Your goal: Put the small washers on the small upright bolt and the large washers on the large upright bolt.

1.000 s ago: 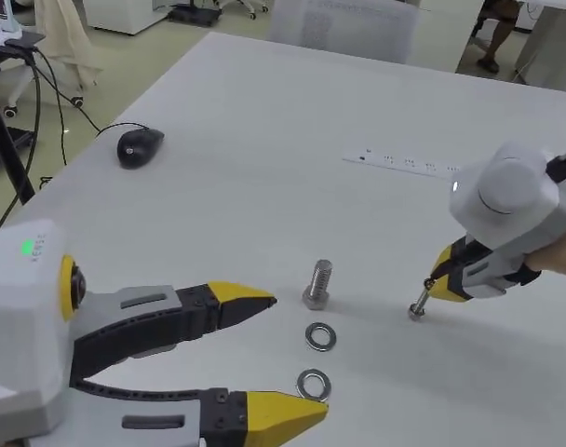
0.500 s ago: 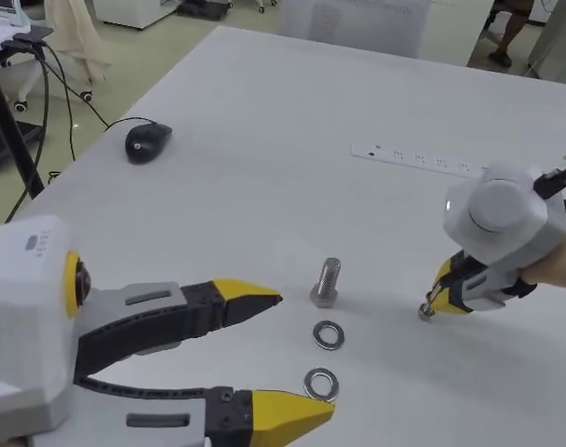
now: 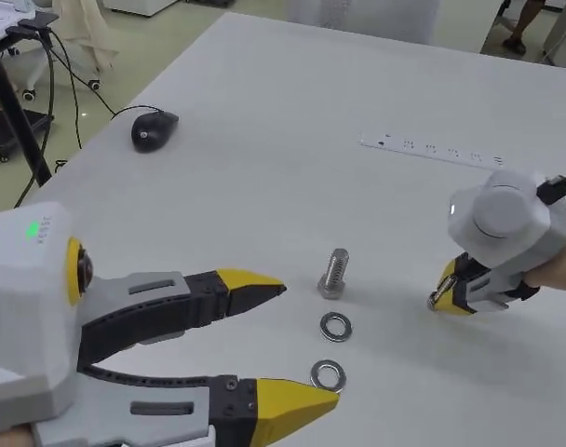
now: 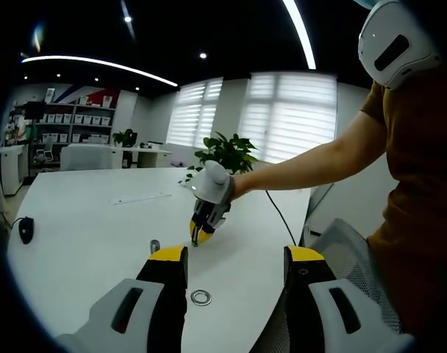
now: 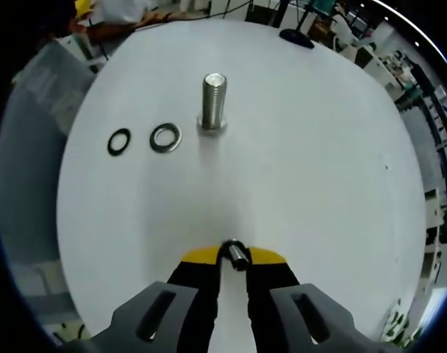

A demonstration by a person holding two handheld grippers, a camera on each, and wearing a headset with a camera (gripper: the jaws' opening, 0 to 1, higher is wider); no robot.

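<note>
Within the last second the white right gripper point(image 3: 443, 296), with its yellow-tipped black jaws, had sunk lower over the small steel bolt point(image 3: 436, 302), so less shank showed below its tips; the rest of the shift was the head camera's own. Nearest the person, the matching left gripper point(image 3: 308, 346) hung over the white table point(image 3: 264, 186) with its jaws spread wide and nothing between them. Just beyond its tips lay two flat steel rings: the nearer washer point(image 3: 328, 375) and the farther washer point(image 3: 335, 326); whether they were large or small I could not tell. Just past them the large hex-headed steel bolt point(image 3: 334, 273) stood on its head, long axis vertical, threaded end up, bare of washers. Well to its right, the right gripper's jaws were drawn almost together on the small steel bolt. The step in hand looked like standing this bolt upright, with no washer placed yet. The next move would call for seating its head flat and easing the jaws off without tipping it. Its long axis ran along the jaws, leaning, lower end toward the table and the large bolt; whether it touched the table I could not tell. Farther off lay a long white power strip point(image 3: 441, 154) and a black computer mouse point(image 3: 154, 130).
</note>
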